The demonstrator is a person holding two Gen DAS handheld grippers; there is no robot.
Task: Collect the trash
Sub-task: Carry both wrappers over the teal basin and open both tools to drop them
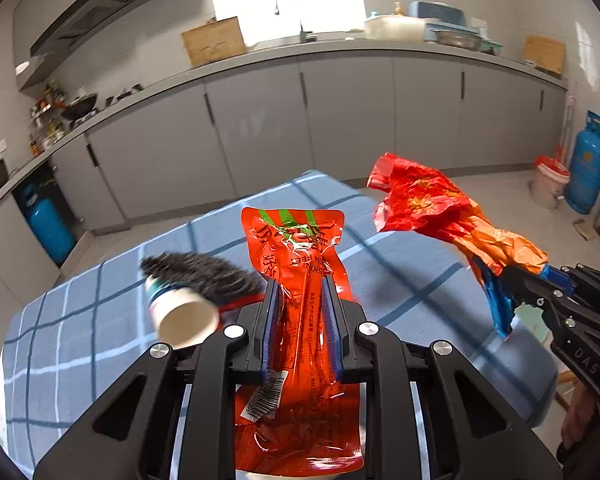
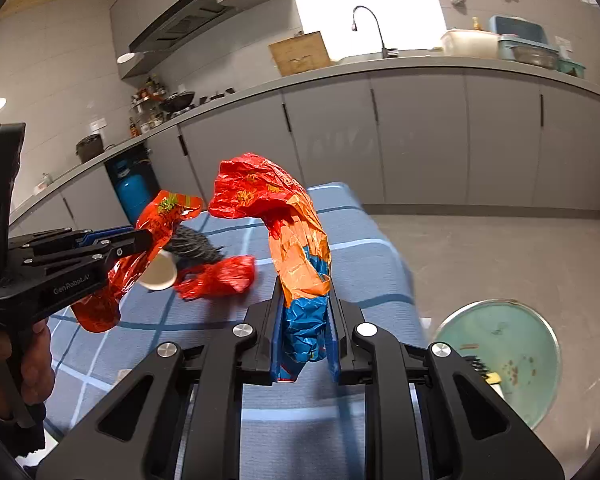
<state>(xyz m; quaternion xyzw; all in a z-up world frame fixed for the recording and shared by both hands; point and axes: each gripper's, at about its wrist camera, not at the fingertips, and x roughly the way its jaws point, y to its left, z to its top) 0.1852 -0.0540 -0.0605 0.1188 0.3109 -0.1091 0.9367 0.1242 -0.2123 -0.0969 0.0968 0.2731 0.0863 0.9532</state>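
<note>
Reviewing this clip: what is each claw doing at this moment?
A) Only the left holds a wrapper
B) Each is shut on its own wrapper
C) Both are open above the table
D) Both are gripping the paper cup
B: the left claw is shut on the red snack pouch, and the right claw is shut on the crumpled red, orange and blue wrapper, both above the blue checked tablecloth.

Black hand-held gripper (image 1: 303,312) frames, silver screws, blue finger pads (image 1: 269,312).
</note>
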